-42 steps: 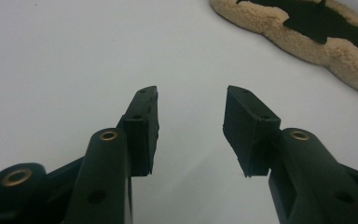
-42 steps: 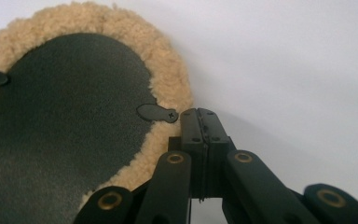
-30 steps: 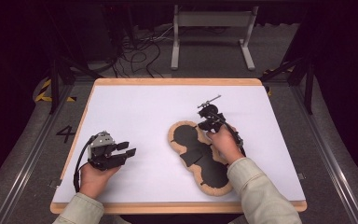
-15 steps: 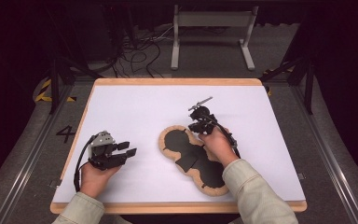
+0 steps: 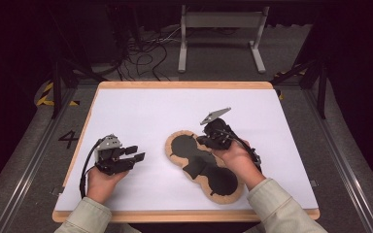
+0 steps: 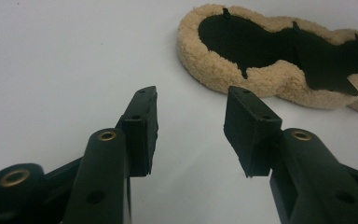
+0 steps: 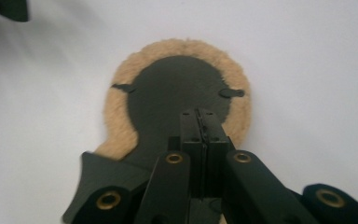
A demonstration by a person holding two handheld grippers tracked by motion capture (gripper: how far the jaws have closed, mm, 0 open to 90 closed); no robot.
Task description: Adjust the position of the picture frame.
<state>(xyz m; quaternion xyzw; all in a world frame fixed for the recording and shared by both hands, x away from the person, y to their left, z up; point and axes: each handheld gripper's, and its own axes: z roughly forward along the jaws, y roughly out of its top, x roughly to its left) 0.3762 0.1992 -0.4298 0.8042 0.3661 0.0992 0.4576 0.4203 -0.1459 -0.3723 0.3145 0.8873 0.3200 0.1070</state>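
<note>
Fleece pad [image 5: 205,165]: one, tan-edged with black face, on white worktop [image 5: 141,111].
Left gripper [image 5: 132,157]: jaws apart, empty.
Right gripper [image 7: 199,122]: jaws pressed together over the pad.

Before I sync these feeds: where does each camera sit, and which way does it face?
High view: above the person's side, looking forward and down at the table; both forearms, left gripper, right gripper show.
Left gripper view: on that gripper, looking along its open jaws toward the fleece pad.
Right gripper view: on that gripper, looking down past its shut jaws onto the pad's round end.
All three share the pad and white tabletop.
</note>
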